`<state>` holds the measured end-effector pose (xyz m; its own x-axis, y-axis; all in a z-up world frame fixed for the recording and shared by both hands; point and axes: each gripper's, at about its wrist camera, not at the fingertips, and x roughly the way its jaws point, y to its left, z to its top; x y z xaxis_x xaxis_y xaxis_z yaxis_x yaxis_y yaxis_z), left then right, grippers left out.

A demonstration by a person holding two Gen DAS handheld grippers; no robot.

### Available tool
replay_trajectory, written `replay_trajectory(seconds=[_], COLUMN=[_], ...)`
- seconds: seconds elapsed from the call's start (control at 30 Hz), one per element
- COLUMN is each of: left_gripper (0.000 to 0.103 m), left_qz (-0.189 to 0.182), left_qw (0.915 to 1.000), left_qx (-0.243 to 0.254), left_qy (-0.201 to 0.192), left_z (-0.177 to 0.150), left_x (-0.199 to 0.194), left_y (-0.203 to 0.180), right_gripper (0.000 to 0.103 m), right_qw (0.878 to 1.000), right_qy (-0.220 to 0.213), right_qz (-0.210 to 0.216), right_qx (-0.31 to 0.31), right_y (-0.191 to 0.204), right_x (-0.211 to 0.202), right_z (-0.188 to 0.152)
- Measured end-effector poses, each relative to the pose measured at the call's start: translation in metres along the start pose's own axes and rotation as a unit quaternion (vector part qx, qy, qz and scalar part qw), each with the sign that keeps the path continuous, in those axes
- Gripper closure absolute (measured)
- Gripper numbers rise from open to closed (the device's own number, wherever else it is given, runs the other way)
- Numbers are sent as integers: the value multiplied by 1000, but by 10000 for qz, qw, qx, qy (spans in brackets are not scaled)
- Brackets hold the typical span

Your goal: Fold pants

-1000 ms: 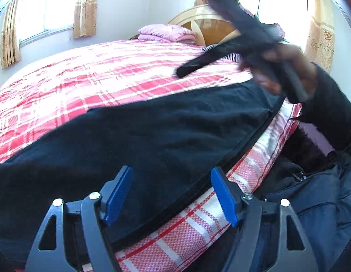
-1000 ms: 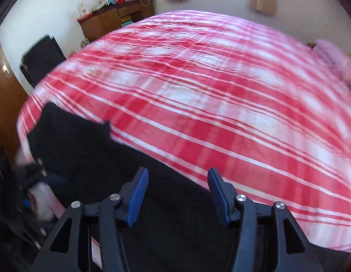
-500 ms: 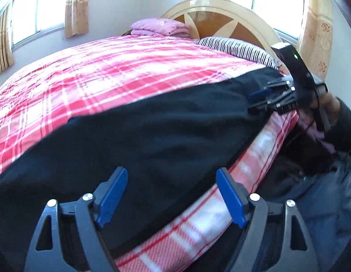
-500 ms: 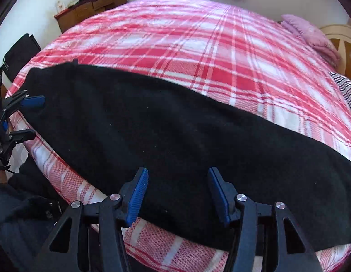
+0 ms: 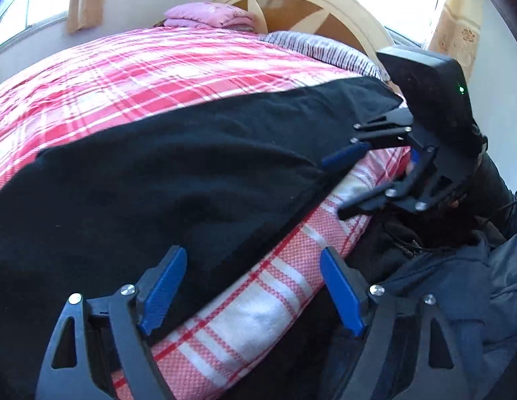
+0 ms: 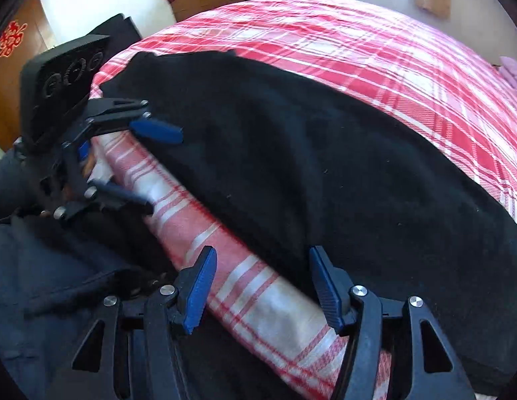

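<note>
Pants (image 5: 191,173), black, soft fabric: spread flat lengthwise along bed edge, near hem between both open jaw pairs.

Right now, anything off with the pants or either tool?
Nothing stands out. The black pants lie flat along the near edge of the plaid bedspread, no bunching visible. Left tool and right tool are both open at that edge, holding nothing.
</note>
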<state>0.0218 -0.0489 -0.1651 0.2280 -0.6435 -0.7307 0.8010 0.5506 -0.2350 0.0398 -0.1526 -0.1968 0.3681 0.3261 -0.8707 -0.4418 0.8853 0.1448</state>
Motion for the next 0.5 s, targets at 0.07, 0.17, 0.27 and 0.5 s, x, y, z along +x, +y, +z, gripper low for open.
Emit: replay_trajectory(seconds=[0.07,0.17,0.27,0.5], left_gripper=[19,19,19,18], left_qz=[88,183,224,329], left_qw=[9998,9983,9983,9992], left_qx=[22,-111,-212,-177], left_qy=[-203,-540,-502,-110], left_z=[5,10,15,-3], left_x=[-8,-16,-8,5], left_y=[2,5,12,15], right_gripper=[43,43,43,41], right_qw=[9994,9967,9952,9977], right_qy=[-220,-711,-741,-63], right_qz=[173,185,495,595], right_qx=[188,345,404,308], right_y=[-7,-10,-7,7], right_x=[-10,-20,-10,25], right_z=[5,18,30,35])
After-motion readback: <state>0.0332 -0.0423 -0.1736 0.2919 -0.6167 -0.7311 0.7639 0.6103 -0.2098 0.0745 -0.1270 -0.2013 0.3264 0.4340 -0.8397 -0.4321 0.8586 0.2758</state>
